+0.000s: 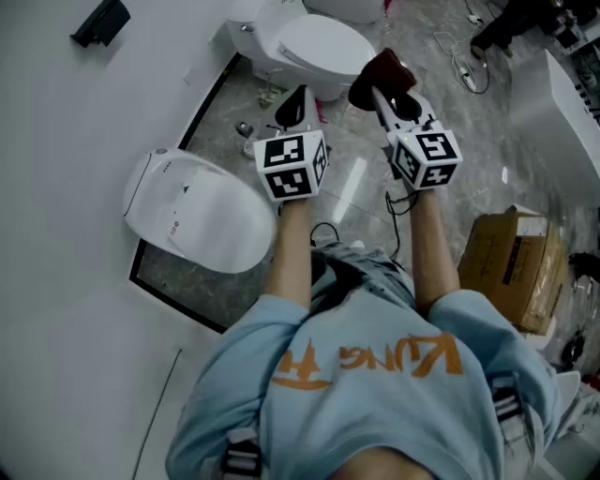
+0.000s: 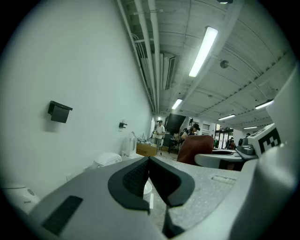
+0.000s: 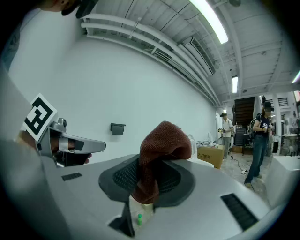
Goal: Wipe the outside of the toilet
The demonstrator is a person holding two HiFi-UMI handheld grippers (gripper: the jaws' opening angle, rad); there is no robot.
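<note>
Two white toilets stand by the wall: one with its lid closed (image 1: pixel 197 211) at the left, another (image 1: pixel 314 42) farther ahead. My right gripper (image 1: pixel 382 86) is held up in the air, shut on a dark red cloth (image 1: pixel 380 70). In the right gripper view the cloth (image 3: pixel 161 150) bunches up between the jaws. My left gripper (image 1: pixel 298 98) hovers beside it, shut with nothing in it, its black pads (image 2: pixel 138 176) pressed together. Both grippers are above the floor between the toilets and touch neither. The far toilet (image 2: pixel 108 159) shows small in the left gripper view.
A cardboard box (image 1: pixel 516 267) sits on the floor at the right. Cables (image 1: pixel 464 66) lie ahead on the marble floor. A black fixture (image 1: pixel 98 21) hangs on the white wall. A white counter (image 1: pixel 562 103) is at the far right. People (image 3: pixel 260 140) stand far off.
</note>
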